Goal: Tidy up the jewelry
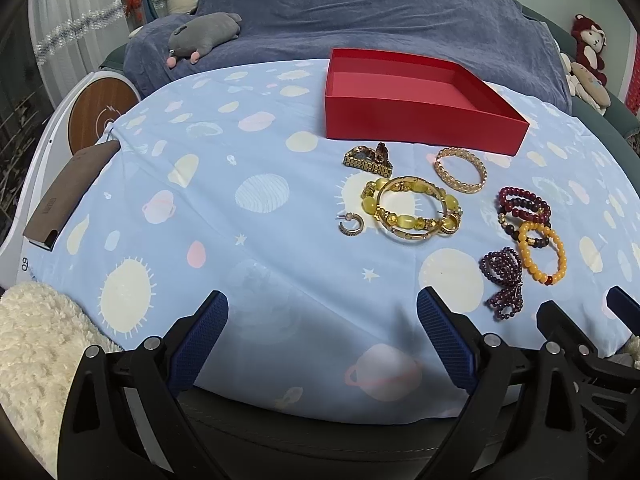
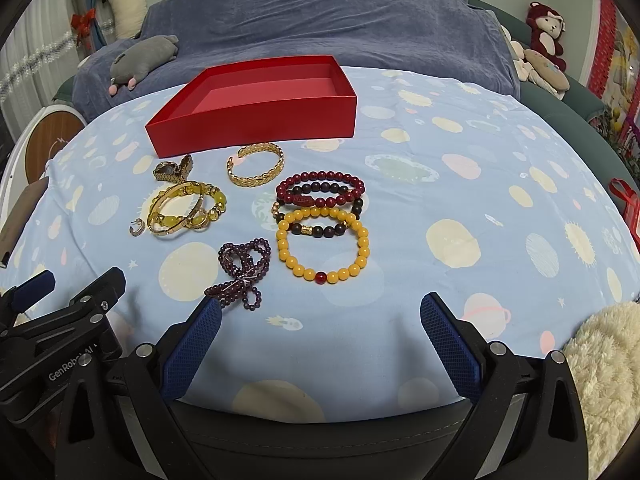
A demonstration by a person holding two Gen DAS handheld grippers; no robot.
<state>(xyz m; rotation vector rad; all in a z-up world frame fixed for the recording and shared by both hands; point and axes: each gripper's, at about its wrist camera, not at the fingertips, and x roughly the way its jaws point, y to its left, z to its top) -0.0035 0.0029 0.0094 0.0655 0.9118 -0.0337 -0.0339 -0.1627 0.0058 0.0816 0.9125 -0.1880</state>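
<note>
We hold both tools low at the near edge of the counter (image 1: 280, 240), under its thin cotton cloth printed with planets. The left hand-held gripper (image 1: 322, 320) and the right hand-held gripper (image 2: 320, 324) both stand with jaws spread wide, carrying nothing, their blue ribbed pads clear of the cloth.

The jewelry lies loose in a cluster between us and the red box (image 2: 256, 120), a shallow, stiff cardboard tray at the far side. Its inside is bare, so we judge sorting has not begun.

Nearest the right tool is a limp tangle of small purple beads (image 2: 242, 276), then a round amber bead bracelet (image 2: 324, 244) overlapping dark red bead bracelets (image 2: 320, 192). Farther left are a gold woven cuff (image 2: 256, 164), yellow stone bangles (image 2: 186, 210), a gold watch (image 2: 172, 170) and a small hoop earring (image 2: 138, 226).
</note>
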